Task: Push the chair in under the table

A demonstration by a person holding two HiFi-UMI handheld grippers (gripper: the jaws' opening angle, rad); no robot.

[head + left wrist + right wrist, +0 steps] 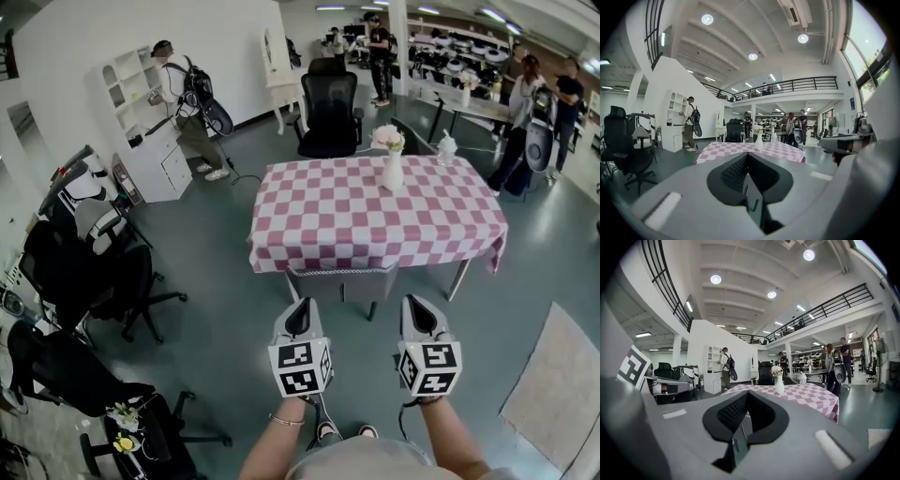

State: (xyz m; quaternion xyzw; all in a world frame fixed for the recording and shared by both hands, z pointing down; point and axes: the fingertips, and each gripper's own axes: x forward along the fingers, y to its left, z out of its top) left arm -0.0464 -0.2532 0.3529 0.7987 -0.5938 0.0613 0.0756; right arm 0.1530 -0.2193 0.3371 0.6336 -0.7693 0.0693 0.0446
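The table (375,220) wears a pink-and-white checked cloth and stands in the middle of the head view. A grey chair (342,281) sits at its near edge, its back just below the cloth's hem and its seat hidden under the table. My left gripper (298,309) and right gripper (419,305) hover side by side a short way in front of the chair, apart from it. Both are shut with nothing between the jaws. The left gripper (747,161) and right gripper (746,399) point roughly level towards the table (750,149) (806,394).
A white vase of flowers (391,164) stands on the table's far side, with a black office chair (330,117) behind it. Black chairs (103,281) crowd the left, by a white shelf unit (150,131). A pale rug (553,384) lies right. People stand at the back.
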